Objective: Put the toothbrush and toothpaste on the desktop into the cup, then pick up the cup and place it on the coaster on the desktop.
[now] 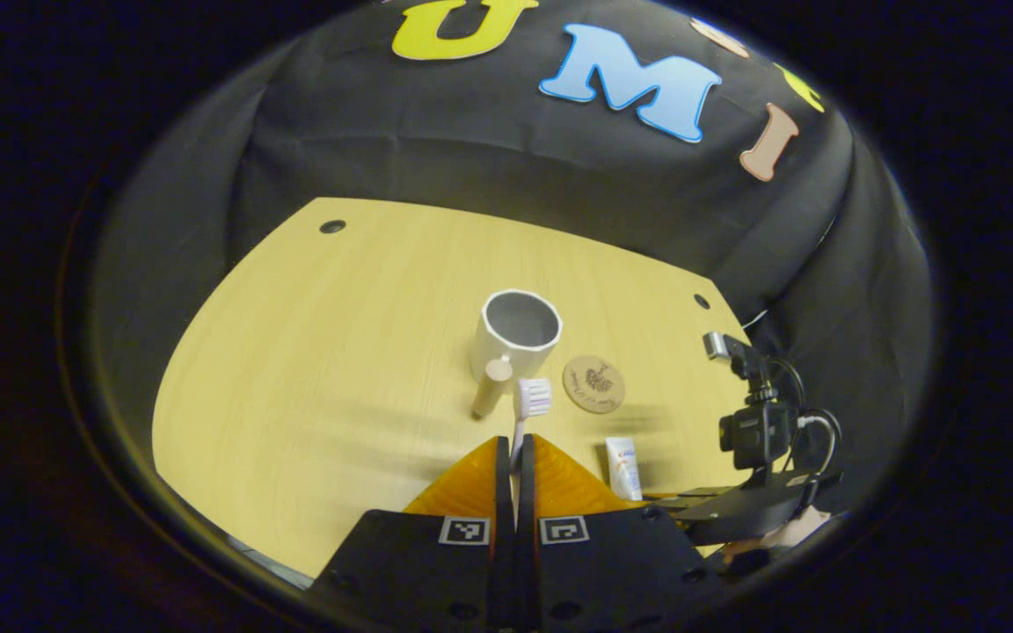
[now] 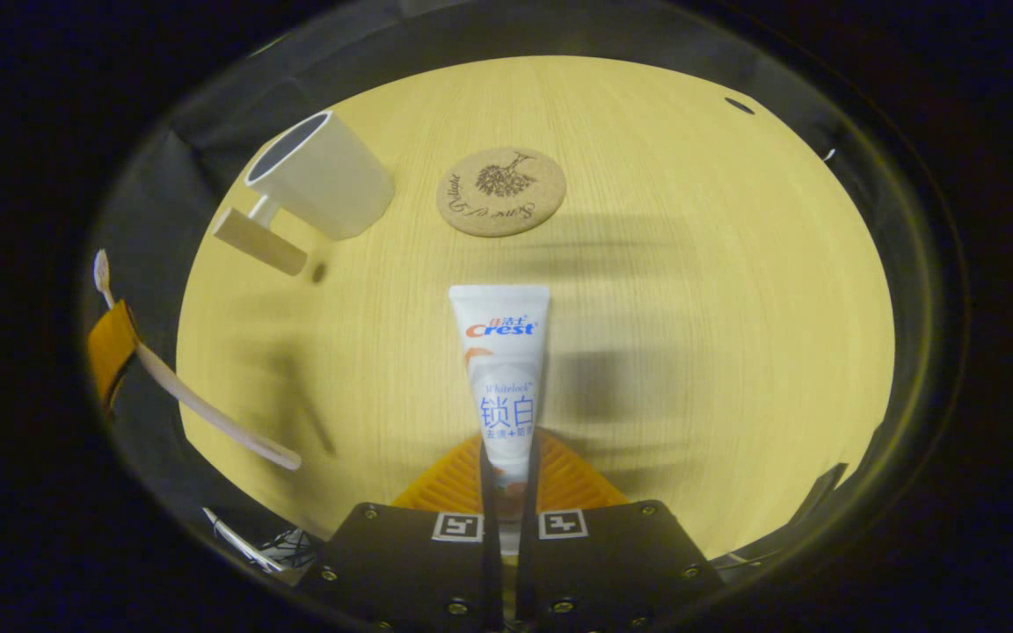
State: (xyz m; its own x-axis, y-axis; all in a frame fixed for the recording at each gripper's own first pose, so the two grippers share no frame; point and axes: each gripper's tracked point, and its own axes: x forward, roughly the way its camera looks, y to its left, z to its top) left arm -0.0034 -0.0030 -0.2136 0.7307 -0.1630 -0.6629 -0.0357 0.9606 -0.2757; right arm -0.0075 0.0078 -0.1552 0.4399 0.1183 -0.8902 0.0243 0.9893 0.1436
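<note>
Now left gripper (image 1: 515, 457) pinches toothbrush (image 1: 531, 400); right gripper (image 2: 508, 462) toothpaste (image 2: 502, 369).

Bare desktop (image 2: 691, 290) lies open around the cup (image 1: 517, 334) and the coaster (image 2: 500, 191) beside it.

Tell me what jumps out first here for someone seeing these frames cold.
Each gripper already holds its item: the left gripper is shut on the toothbrush, bristles up, and the right gripper is shut on the toothpaste. Ahead on the wooden desktop stands the white cup, empty, its handle toward the left gripper. The round cork coaster lies bare beside the cup.
</note>
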